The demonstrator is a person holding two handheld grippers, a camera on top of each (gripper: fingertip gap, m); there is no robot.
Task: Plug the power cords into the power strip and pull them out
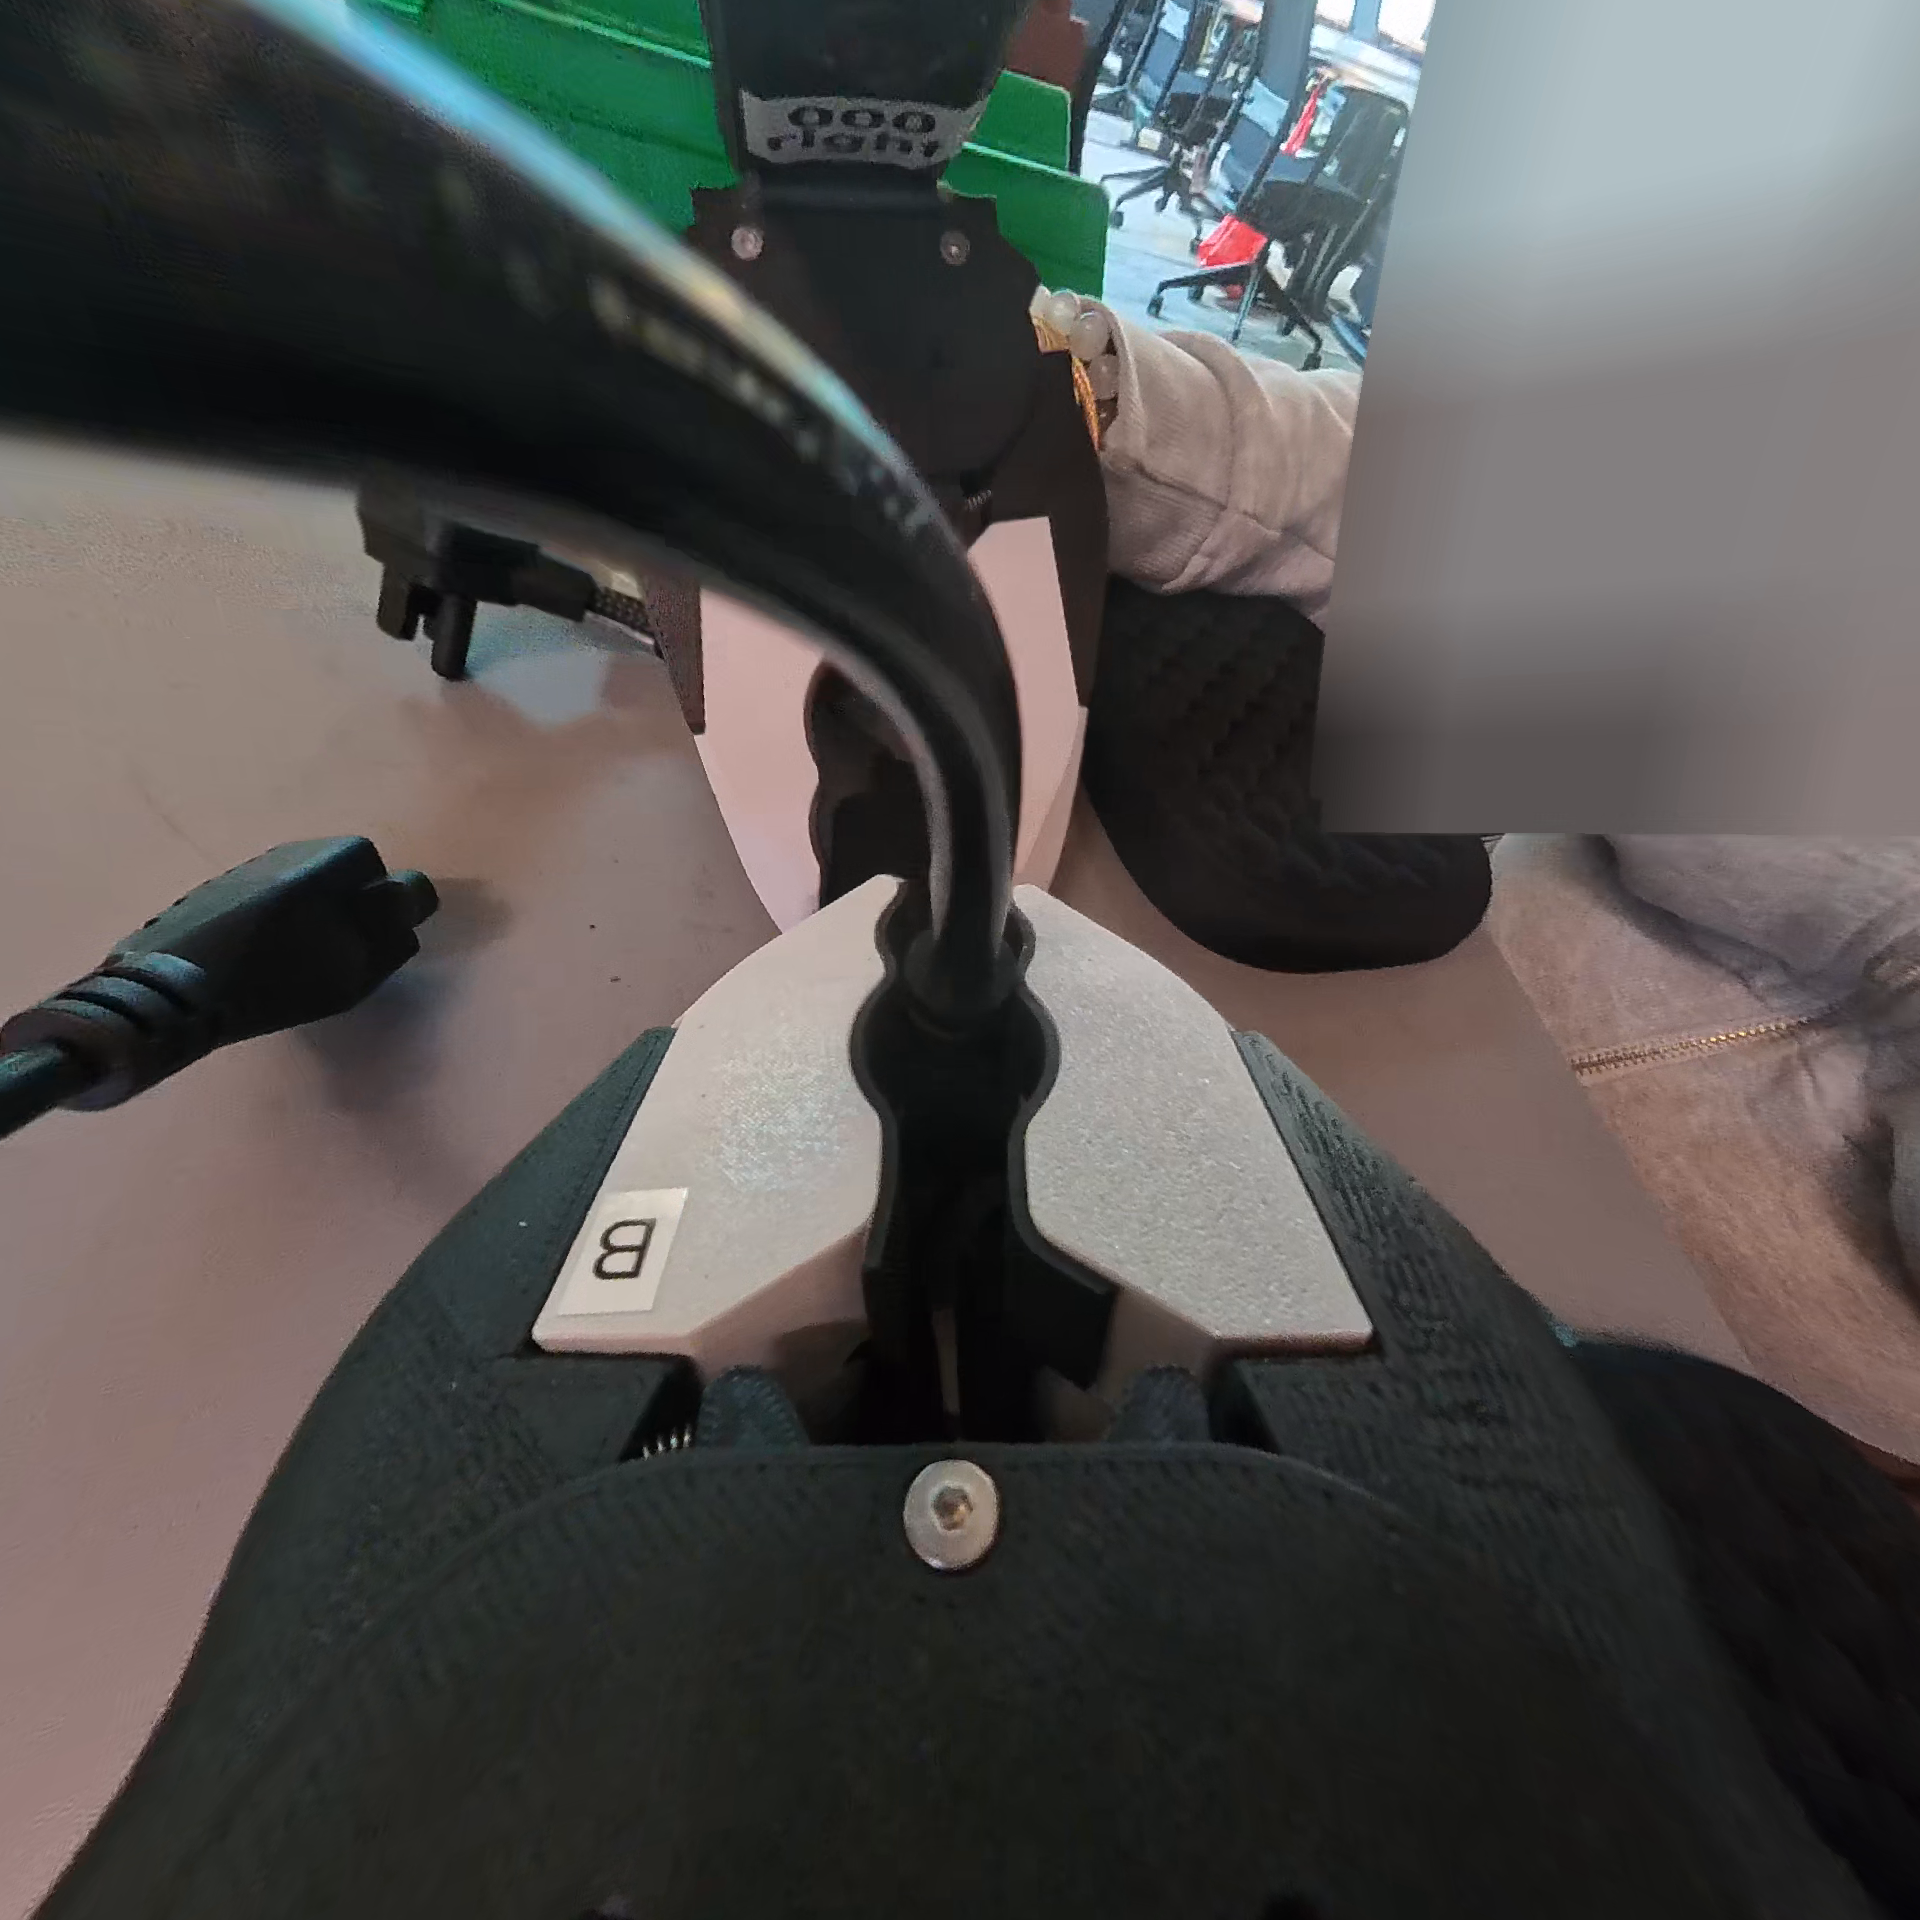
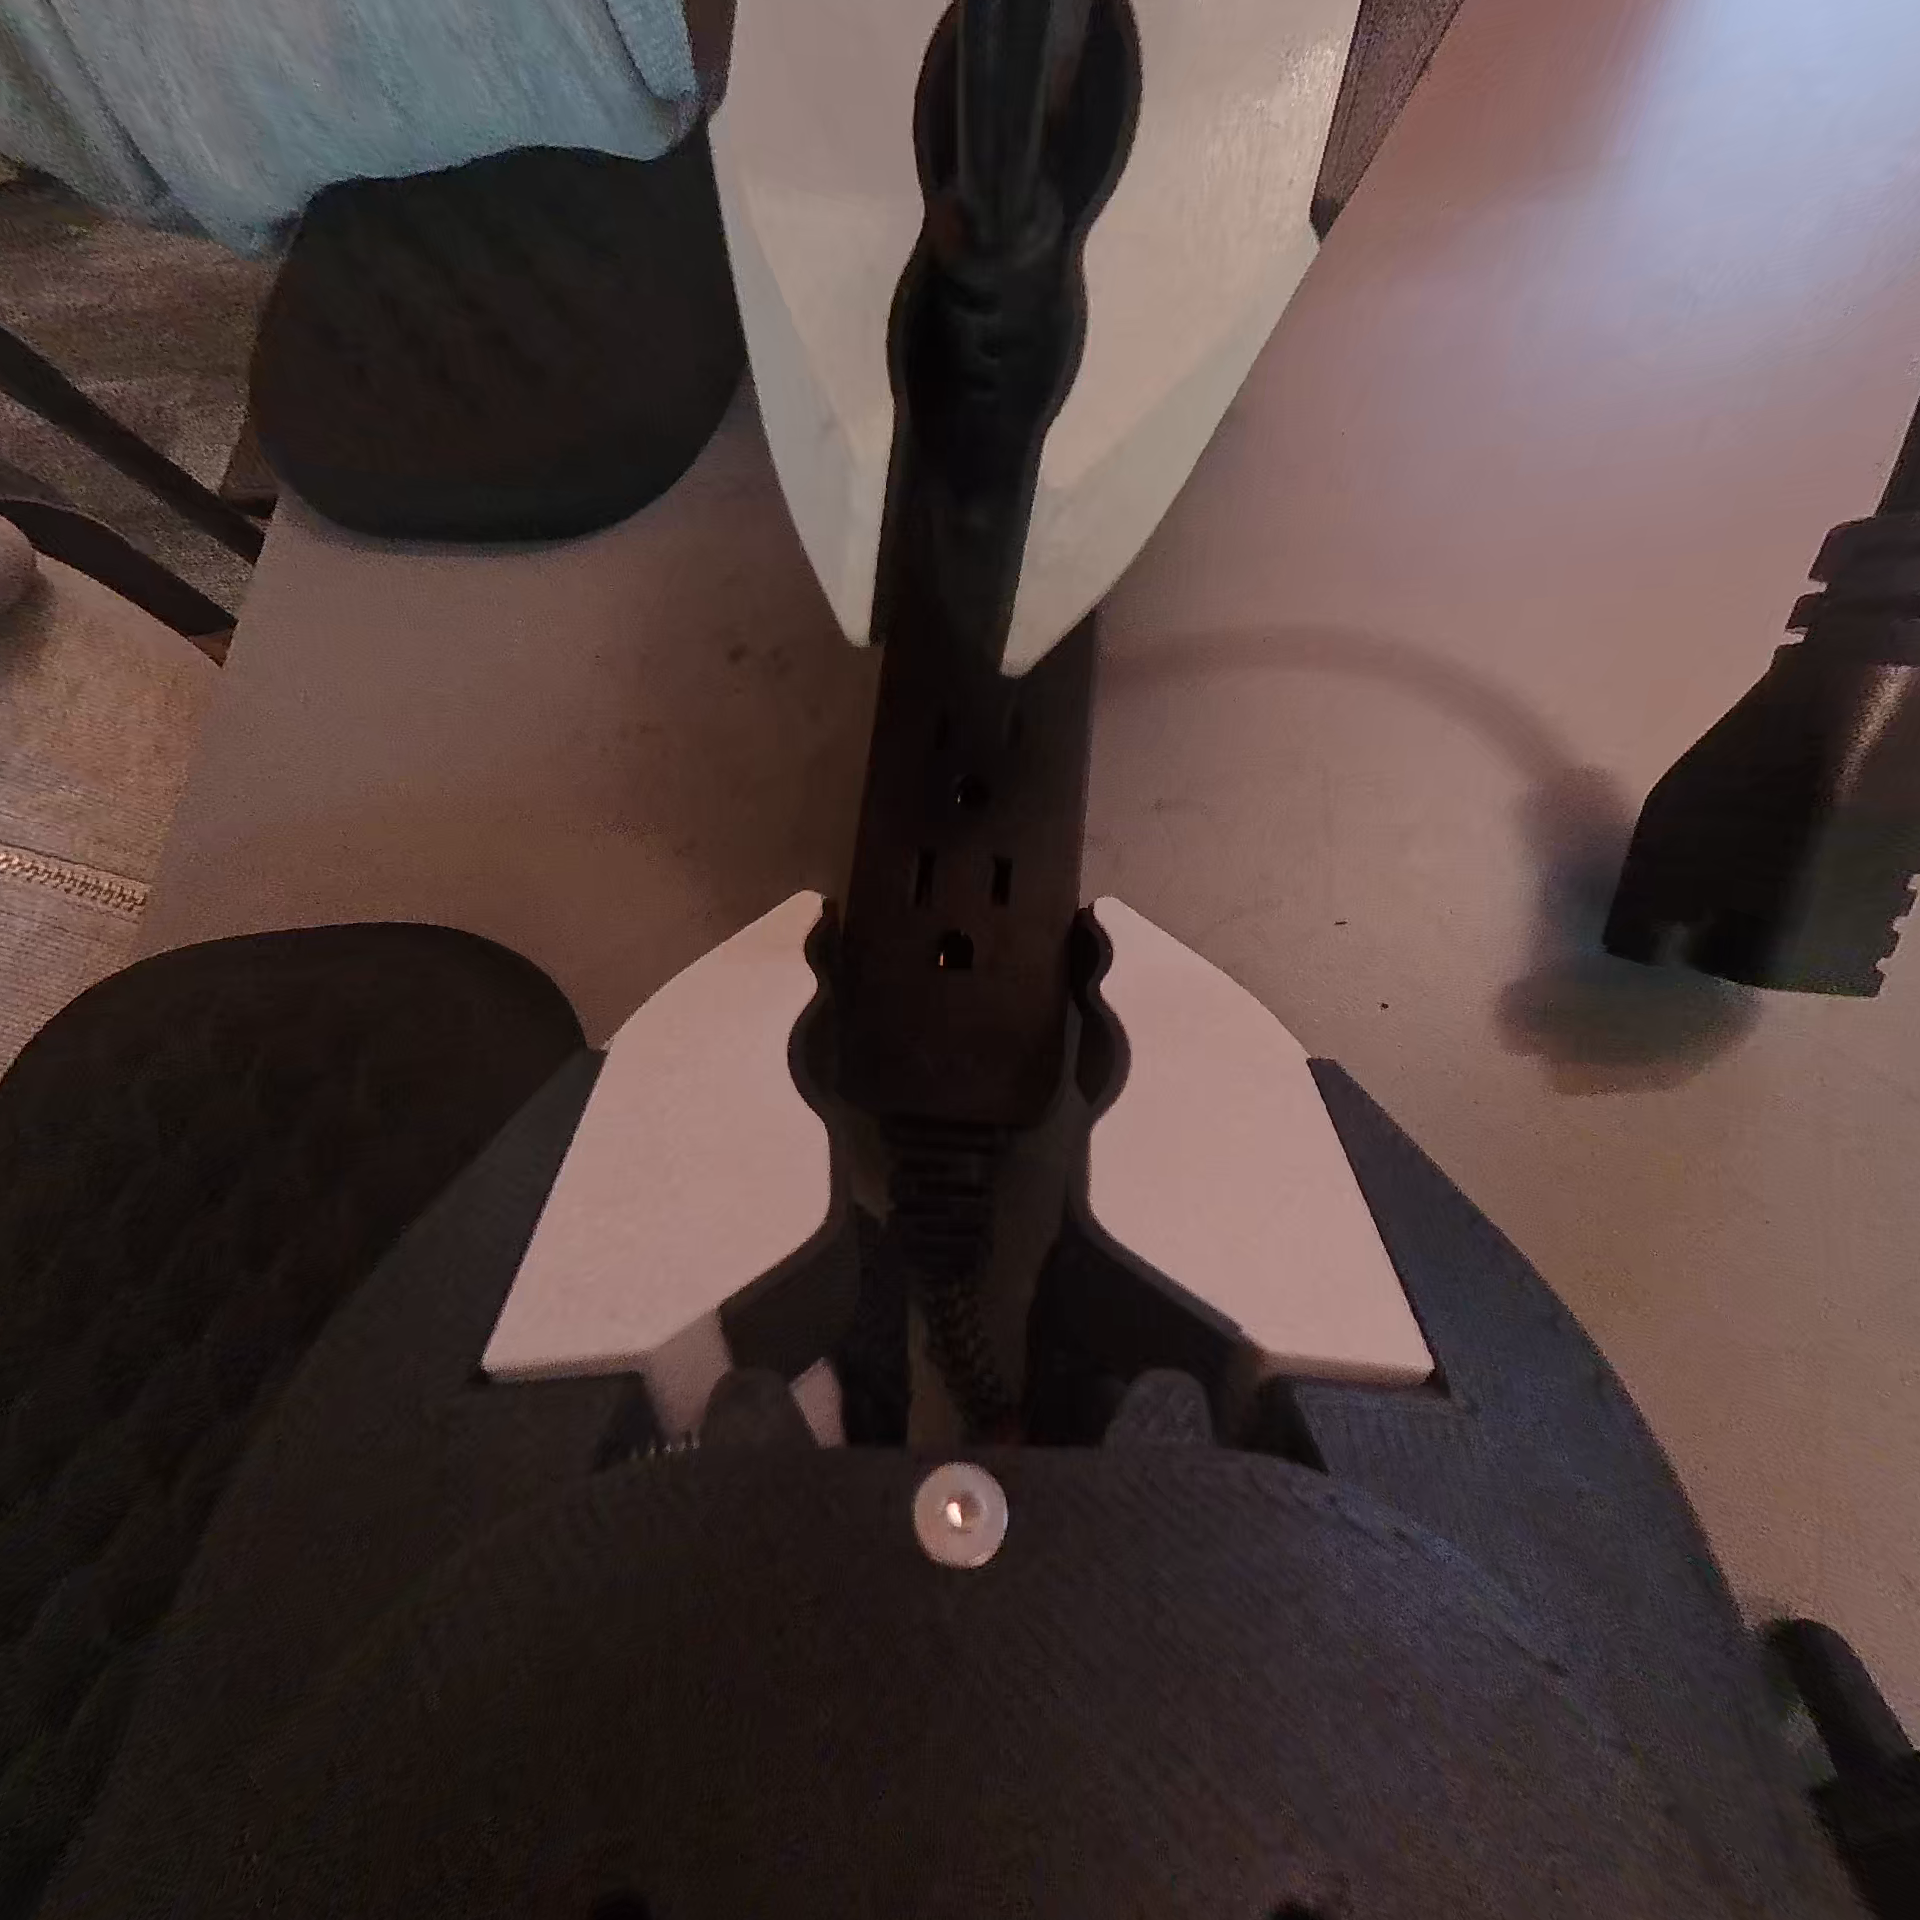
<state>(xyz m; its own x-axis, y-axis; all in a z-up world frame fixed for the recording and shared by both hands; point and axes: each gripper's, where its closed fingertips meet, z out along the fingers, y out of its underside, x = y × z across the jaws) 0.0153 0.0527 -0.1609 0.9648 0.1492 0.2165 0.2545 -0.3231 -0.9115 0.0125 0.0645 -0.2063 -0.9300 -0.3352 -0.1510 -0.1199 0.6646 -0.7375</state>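
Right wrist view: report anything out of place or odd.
Nothing looks damaged. A second black moulded plug lies loose on the pale pink table, right of the long black power strip clamped in the right tongs.

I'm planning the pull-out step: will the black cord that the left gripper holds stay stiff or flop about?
The black cord probably flexes rather than flops: it holds a smooth arch above the left gripper. Its thick jacket looks springy, so it may tug sideways. The ribbed collar should resist slipping.
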